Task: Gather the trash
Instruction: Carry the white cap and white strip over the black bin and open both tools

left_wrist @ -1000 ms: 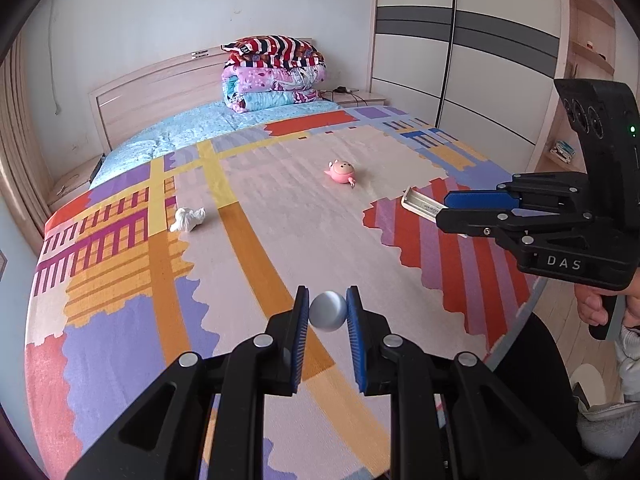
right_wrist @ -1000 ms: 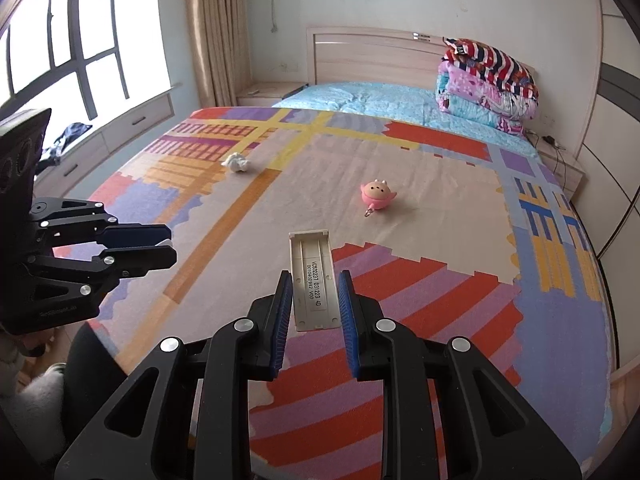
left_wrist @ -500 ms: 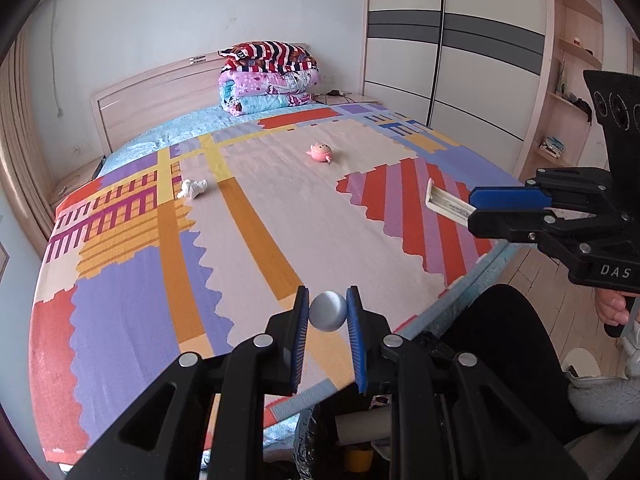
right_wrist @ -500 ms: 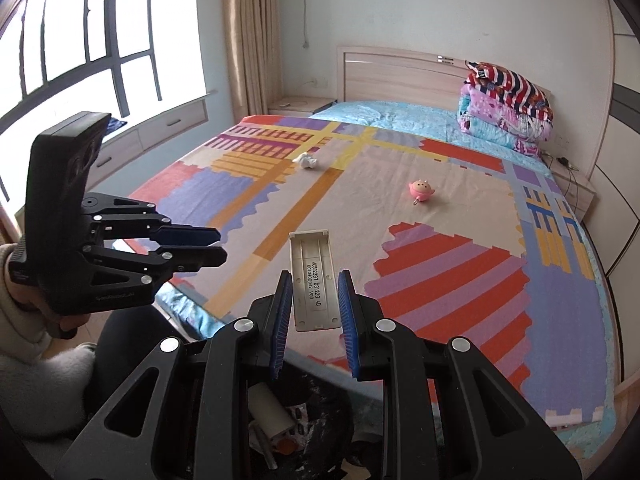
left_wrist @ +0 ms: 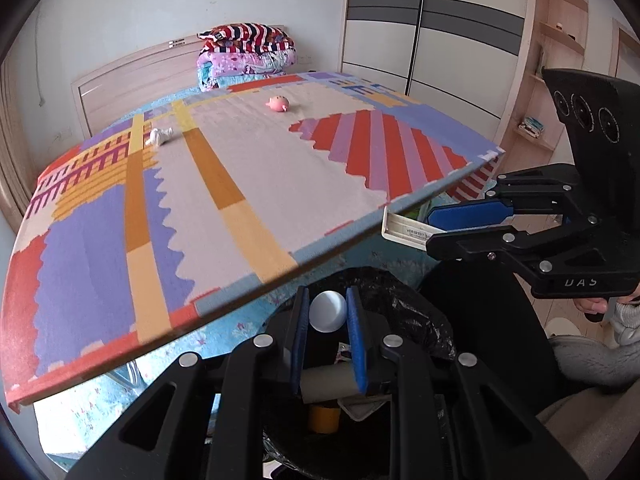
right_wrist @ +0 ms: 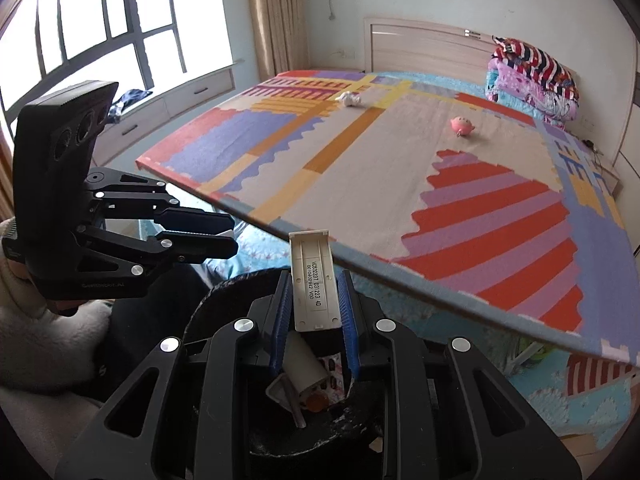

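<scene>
My left gripper [left_wrist: 328, 314] is shut on a small pale ball [left_wrist: 328, 312] and holds it above a black-bagged trash bin [left_wrist: 416, 312] at the foot of the bed. My right gripper [right_wrist: 314, 302] is shut on a white plastic cover with a printed label [right_wrist: 314, 280], held above the same bin [right_wrist: 224, 296]. In the left wrist view the right gripper [left_wrist: 464, 226] stands to the right with the cover [left_wrist: 404, 228]. In the right wrist view the left gripper [right_wrist: 228, 232] is at the left. A crumpled white tissue [left_wrist: 159, 136] [right_wrist: 349, 99] lies on the bed's mat.
The bin holds a cardboard tube [left_wrist: 328, 384], a tape roll [left_wrist: 323, 418] and other scraps [right_wrist: 304, 384]. A pink pig toy [left_wrist: 278, 103] [right_wrist: 463, 125] lies on the colourful mat [left_wrist: 224, 200]. Folded blankets [left_wrist: 246, 54] sit at the headboard. A wardrobe [left_wrist: 432, 40] stands right, a window [right_wrist: 100, 32] left.
Both grippers have pulled back off the bed and lowered over the trash bin, still holding the ball and the plastic cover. The bin's contents now show between the fingers.
</scene>
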Demonstrator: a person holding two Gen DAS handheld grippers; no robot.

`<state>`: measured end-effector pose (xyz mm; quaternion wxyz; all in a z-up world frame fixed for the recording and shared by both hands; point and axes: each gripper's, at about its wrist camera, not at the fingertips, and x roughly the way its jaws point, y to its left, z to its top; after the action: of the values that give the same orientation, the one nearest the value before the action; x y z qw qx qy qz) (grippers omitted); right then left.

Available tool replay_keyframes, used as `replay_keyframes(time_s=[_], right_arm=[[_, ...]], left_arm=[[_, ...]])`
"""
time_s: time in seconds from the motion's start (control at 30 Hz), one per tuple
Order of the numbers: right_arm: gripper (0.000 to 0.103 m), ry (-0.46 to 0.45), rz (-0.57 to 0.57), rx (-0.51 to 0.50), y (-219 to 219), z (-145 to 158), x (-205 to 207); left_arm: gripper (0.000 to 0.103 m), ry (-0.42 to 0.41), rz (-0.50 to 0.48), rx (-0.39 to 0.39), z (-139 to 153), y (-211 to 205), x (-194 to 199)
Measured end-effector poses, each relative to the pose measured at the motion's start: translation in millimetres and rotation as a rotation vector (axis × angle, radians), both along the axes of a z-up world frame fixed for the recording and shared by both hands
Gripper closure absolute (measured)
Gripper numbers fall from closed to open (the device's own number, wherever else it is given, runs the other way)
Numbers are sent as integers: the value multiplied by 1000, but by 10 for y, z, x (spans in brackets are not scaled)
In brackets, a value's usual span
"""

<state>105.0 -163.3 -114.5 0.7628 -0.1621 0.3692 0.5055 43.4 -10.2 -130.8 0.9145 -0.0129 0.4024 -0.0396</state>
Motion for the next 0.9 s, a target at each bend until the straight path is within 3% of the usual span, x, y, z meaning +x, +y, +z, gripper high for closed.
replay_keyframes(time_s=[0.53, 0.9], right_arm=[[79, 177, 26, -216, 178, -985, -127], [79, 245, 2, -252, 280, -1261, -41]], left_arm=[[84, 268, -5, -58, -999, -96, 186], [84, 347, 3, -96, -1271, -92, 265]])
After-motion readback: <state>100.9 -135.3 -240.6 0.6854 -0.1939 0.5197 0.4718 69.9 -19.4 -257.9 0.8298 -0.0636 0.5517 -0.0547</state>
